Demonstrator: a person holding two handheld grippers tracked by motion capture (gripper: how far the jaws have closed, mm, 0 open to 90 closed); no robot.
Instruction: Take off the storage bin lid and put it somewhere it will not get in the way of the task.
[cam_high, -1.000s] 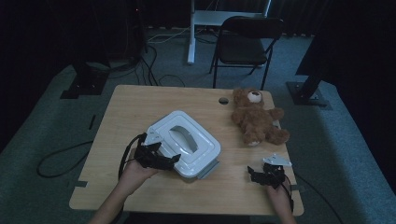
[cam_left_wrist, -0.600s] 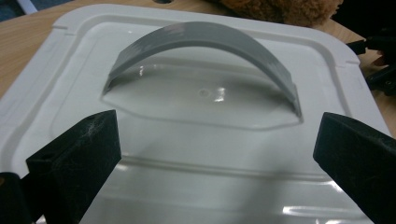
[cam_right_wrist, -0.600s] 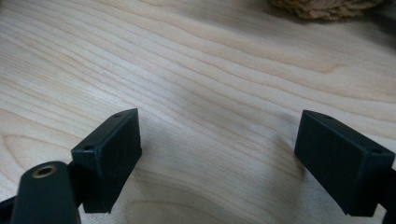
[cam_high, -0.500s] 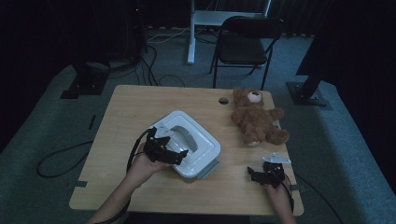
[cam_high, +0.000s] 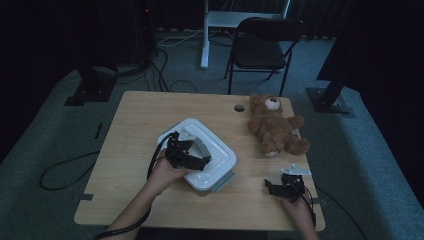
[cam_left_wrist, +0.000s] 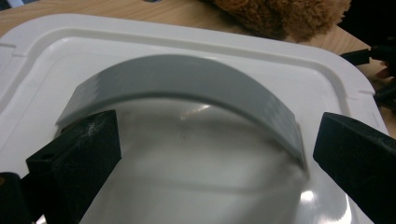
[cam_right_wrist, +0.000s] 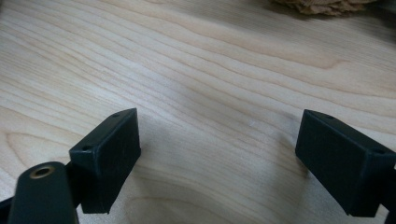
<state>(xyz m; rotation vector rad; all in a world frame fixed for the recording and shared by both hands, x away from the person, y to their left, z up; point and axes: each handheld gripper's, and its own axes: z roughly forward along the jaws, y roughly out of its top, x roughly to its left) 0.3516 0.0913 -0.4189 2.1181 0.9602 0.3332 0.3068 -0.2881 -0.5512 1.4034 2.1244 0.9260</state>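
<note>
Left gripper (cam_high: 196, 161) over white lidded container (cam_high: 220, 150) at table centre: jaws spread wide, straddling grey arched handle (cam_left_wrist: 187, 84), not clamping it. Right gripper (cam_high: 280, 186) low over bare wooden table (cam_right_wrist: 224, 60), jaws wide apart, grasping nothing.

The high view looks forward and down from above the person's side, taking in the whole counter (cam_high: 140, 120) from afar. The left gripper view sits close over the white container's lid (cam_left_wrist: 299, 65), facing the teddy bear (cam_left_wrist: 289, 16), which the high view shares. The right gripper view looks low along bare counter wood.
</note>
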